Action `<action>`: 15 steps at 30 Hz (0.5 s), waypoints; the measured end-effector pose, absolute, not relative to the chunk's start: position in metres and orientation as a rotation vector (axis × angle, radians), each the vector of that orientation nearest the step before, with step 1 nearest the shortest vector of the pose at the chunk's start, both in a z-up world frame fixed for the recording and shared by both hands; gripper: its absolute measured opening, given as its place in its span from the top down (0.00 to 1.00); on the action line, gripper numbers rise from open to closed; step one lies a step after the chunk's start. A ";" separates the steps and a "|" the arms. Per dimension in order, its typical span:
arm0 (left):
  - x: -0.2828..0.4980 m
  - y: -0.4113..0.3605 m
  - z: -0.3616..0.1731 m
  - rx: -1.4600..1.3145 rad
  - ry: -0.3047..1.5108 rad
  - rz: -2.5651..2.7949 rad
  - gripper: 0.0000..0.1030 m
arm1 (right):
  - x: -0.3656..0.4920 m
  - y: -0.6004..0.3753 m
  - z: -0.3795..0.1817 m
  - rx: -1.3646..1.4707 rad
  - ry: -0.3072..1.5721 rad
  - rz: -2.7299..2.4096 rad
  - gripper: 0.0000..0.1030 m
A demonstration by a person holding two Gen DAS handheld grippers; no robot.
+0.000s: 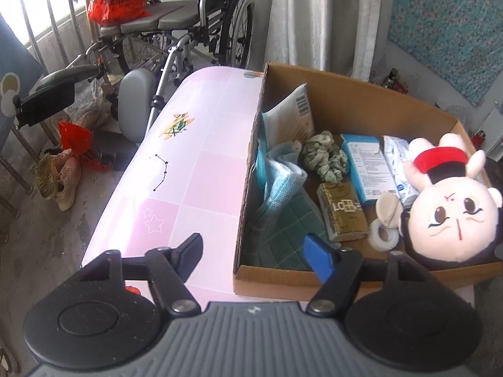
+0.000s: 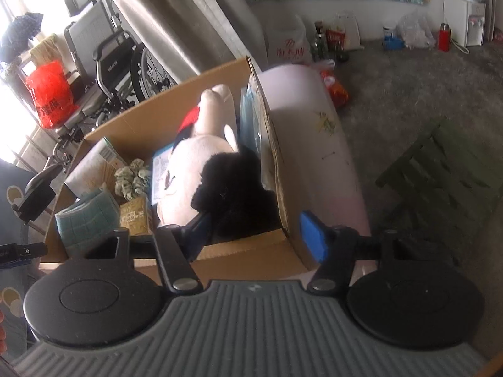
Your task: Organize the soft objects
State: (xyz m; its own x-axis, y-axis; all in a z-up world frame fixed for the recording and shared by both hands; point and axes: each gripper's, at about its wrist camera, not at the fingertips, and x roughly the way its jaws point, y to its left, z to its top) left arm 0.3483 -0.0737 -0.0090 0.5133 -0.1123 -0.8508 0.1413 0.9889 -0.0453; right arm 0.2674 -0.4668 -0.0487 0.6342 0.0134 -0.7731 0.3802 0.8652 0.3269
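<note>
Beyond the box [image 2: 220, 253], a green stool [image 2: 446, 169] shows.

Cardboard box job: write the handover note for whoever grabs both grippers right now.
Left gripper: open, empty, straddling the box's near left wall, above the pink table.
Right gripper: open, empty, at the near right corner; one finger is close to the doll's black part, contact not clear.
In the box: doll, green scrunchie, green towel, blue cloth, gold pack, blue carton, tape roll, white packets.
Done: nothing visibly sorted; the table is bare.
Left: pick out the soft things, probably the doll first.
</note>
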 end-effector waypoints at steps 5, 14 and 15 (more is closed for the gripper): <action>0.363 -0.070 -0.037 0.035 1.095 -0.092 0.48 | 0.283 -0.462 -0.064 0.485 0.877 -0.226 0.46; 0.361 -0.063 -0.035 0.087 1.074 -0.057 0.54 | 0.274 -0.436 -0.060 0.453 0.894 -0.186 0.44; 0.358 -0.064 -0.034 0.102 1.070 -0.052 0.54 | 0.273 -0.433 -0.060 0.456 0.894 -0.181 0.44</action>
